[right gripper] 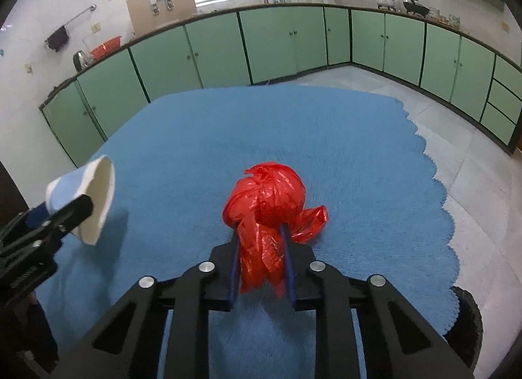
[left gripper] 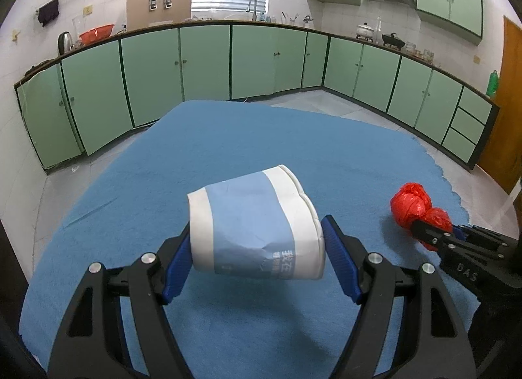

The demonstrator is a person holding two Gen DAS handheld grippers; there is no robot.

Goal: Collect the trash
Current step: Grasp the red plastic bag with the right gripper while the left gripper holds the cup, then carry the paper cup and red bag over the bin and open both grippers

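Note:
My left gripper [left gripper: 256, 242] is shut on a white and light-blue paper cup [left gripper: 254, 222], held on its side above the blue cloth [left gripper: 228, 150]. The cup also shows at the left of the right wrist view [right gripper: 88, 196], with its open mouth facing right. My right gripper [right gripper: 259, 242] is shut on a crumpled red plastic bag [right gripper: 267, 203], held just above the cloth [right gripper: 326, 137]. In the left wrist view the red bag [left gripper: 414, 206] and the right gripper [left gripper: 434, 235] are at the right.
The blue cloth covers a table; its scalloped right edge [right gripper: 440, 183] drops to a tiled floor [right gripper: 473, 150]. Green cabinets [left gripper: 202, 62] line the far walls under a counter with a kettle [left gripper: 64, 41], a red basin [left gripper: 97, 32] and pots [left gripper: 365, 30].

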